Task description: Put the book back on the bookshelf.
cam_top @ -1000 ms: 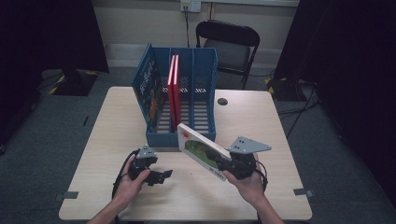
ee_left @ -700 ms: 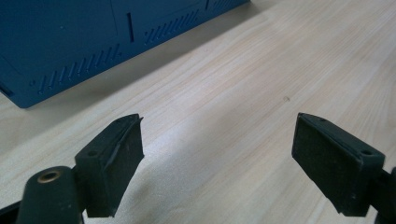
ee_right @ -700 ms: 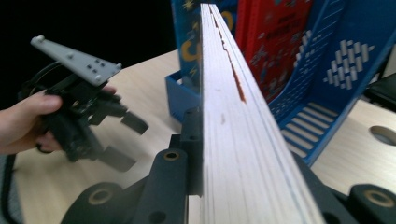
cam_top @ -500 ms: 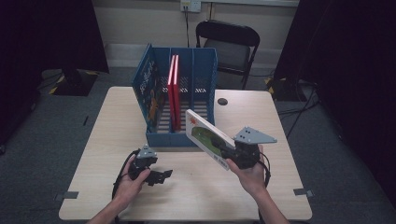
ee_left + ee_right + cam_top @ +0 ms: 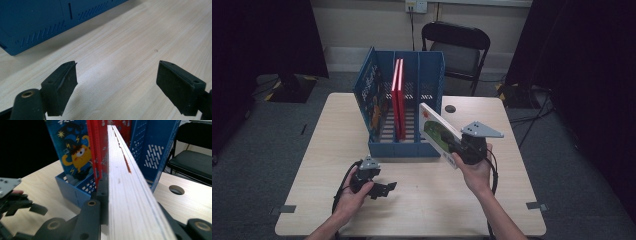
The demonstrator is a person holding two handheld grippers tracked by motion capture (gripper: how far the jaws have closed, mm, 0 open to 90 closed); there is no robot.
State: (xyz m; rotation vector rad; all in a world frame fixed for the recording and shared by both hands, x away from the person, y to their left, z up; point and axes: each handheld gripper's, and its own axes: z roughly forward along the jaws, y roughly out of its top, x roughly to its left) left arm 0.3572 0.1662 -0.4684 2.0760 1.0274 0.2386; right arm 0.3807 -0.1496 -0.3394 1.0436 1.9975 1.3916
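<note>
A white-edged picture book with a green cover hangs tilted above the table, just in front of the blue file rack's right end. My right gripper is shut on its near end. In the right gripper view the book runs edge-on between the jaws towards the rack. Two red books stand in a middle slot and a blue cartoon book leans in the left one. My left gripper rests low on the table with its jaws open over bare wood.
The wooden table has a round cable hole right of the rack. A black folding chair stands behind the table. The rack's base lies just beyond my left gripper.
My right gripper has carried the book up and away from the person, closer to the rack's right end. The left gripper has stayed where it was.
</note>
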